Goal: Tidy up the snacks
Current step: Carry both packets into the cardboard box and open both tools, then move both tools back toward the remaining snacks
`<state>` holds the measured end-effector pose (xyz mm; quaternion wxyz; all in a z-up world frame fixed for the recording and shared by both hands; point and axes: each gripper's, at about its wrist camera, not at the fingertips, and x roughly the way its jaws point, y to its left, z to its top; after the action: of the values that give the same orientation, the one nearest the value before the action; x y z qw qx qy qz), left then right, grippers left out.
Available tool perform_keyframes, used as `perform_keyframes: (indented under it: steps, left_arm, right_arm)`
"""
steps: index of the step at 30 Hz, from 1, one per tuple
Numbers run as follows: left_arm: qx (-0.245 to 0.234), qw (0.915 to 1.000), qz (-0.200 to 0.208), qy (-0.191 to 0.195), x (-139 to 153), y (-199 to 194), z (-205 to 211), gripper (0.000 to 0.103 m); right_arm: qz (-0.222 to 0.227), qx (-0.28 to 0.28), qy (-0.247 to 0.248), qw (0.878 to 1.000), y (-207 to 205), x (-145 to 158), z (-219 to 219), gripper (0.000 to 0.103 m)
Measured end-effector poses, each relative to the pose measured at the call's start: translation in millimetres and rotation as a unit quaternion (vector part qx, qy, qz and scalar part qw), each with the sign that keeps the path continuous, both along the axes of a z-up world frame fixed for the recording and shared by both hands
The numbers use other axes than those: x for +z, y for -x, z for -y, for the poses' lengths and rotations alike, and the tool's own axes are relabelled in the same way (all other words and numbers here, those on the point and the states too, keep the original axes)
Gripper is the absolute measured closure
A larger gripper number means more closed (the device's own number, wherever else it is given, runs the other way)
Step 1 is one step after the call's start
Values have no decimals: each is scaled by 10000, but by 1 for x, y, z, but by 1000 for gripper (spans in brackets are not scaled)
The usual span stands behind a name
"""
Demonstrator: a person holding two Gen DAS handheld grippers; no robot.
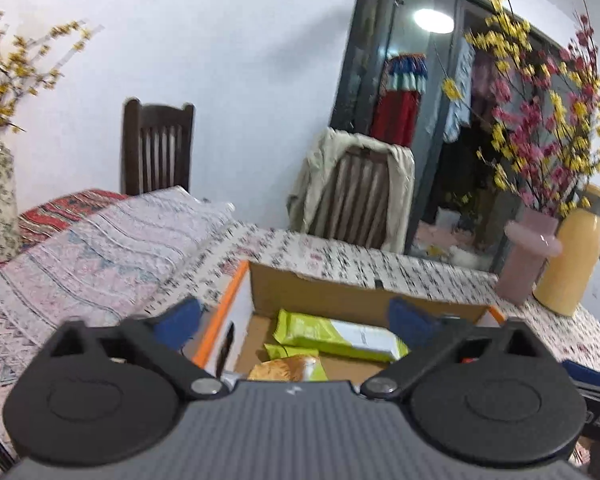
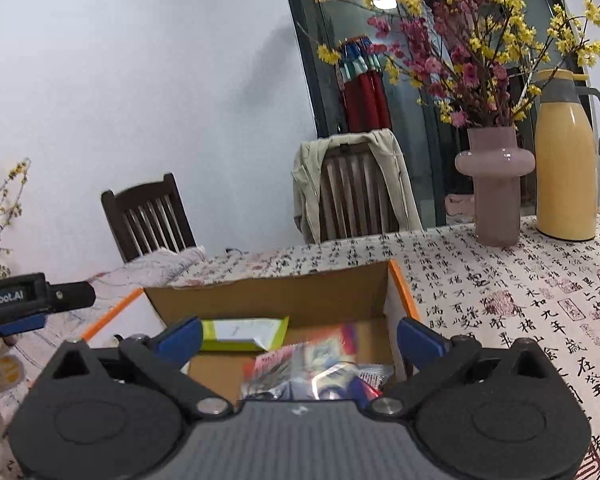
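Note:
An open cardboard box [image 1: 324, 294] with orange-edged flaps sits on the table, seen in both wrist views. In the left wrist view a lime-green snack packet [image 1: 340, 334] lies inside it, with a second green packet [image 1: 288, 366] showing a biscuit picture nearer me. My left gripper [image 1: 296, 320] hangs over the box, open, nothing between its blue pads. In the right wrist view the box [image 2: 268, 292] holds a green packet [image 2: 244, 334] and shiny red-and-blue snack bags [image 2: 312, 372]. My right gripper [image 2: 300, 338] is open above them, empty.
A pink vase [image 2: 494, 184] of yellow and pink blossoms and a yellow thermos jug [image 2: 566, 168] stand at the table's far right. Two wooden chairs [image 2: 356, 192] stand behind the table, one draped with a beige jacket. The left gripper's body [image 2: 32, 300] juts in at the left.

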<state>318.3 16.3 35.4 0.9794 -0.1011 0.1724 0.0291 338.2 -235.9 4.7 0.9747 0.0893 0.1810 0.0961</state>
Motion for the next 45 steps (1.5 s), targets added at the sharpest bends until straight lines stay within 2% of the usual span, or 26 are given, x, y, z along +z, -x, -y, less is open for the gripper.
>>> perform_keyframes:
  steps: [14,20,30,45]
  left_arm:
    - [11,9999,-99,-38,-1,5,3,0]
    - [-35,10000,49,-71,15,23,8,0]
    - [-164,9994,305,-19,43,60,10,0]
    - [-303,9994,180,-62,46,124,13,0]
  right_arm:
    - [40,-129,-155,9998,6,3,7,0]
    - [189,-115,-145,9996,15,11,6,0]
    - [614,-93,52,9981,60,46,8,0]
    - [435,-171,48,9989,126,43,19,0]
